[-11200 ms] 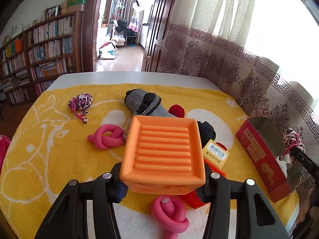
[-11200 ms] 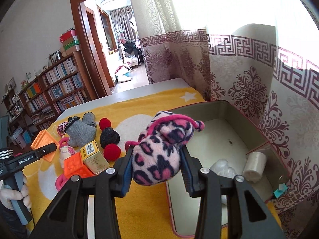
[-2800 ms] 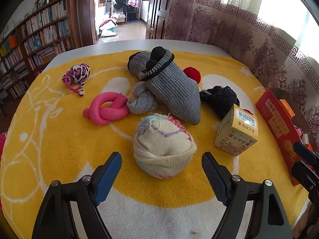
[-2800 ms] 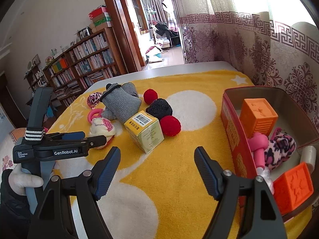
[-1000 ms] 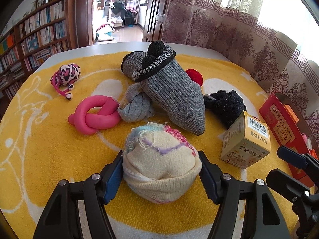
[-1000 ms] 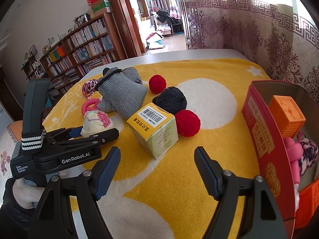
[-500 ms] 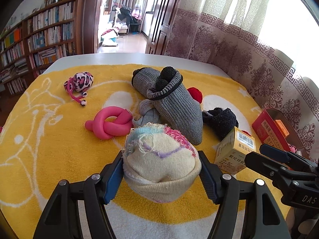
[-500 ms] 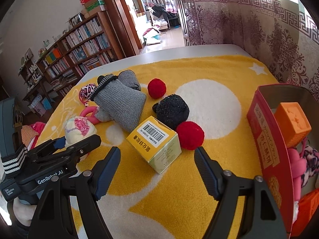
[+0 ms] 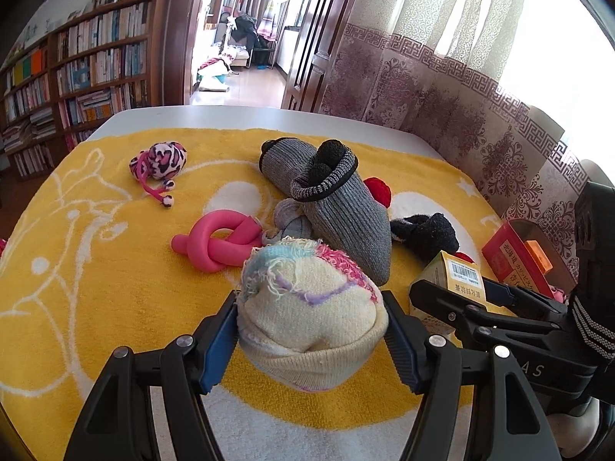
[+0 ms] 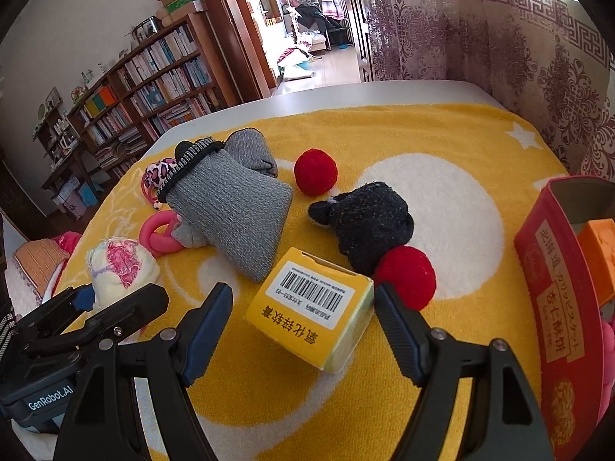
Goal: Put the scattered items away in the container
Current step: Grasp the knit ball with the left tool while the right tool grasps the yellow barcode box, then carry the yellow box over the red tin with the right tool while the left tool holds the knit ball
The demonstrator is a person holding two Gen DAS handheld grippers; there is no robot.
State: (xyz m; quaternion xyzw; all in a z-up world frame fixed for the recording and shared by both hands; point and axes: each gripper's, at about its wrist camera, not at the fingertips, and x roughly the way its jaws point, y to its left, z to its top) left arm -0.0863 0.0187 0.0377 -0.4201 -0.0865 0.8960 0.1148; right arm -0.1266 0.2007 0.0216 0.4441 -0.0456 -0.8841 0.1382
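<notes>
My left gripper (image 9: 309, 336) is shut on a cream rolled sock (image 9: 307, 315) with pink and blue fuzz, held above the yellow towel (image 9: 96, 269); the sock also shows in the right wrist view (image 10: 121, 269). My right gripper (image 10: 303, 309) is open, its jaws on either side of a yellow barcode box (image 10: 311, 307), not touching it. The red container (image 10: 557, 307) at the right holds an orange block (image 10: 599, 253). Grey socks (image 10: 230, 207), a black sock ball (image 10: 365, 219), two red pom-poms (image 10: 405, 276), a pink knot (image 9: 219, 242) and a leopard toy (image 9: 159, 161) lie on the towel.
The white table edge (image 9: 230, 115) runs along the far side. Patterned curtains (image 9: 461, 107) hang at the right. A bookshelf (image 9: 77, 69) stands far left. The right gripper's body (image 9: 519, 326) sits close to the right of my left gripper.
My left gripper has lifted the cream sock off the towel. My right gripper has moved in around the yellow box, still open.
</notes>
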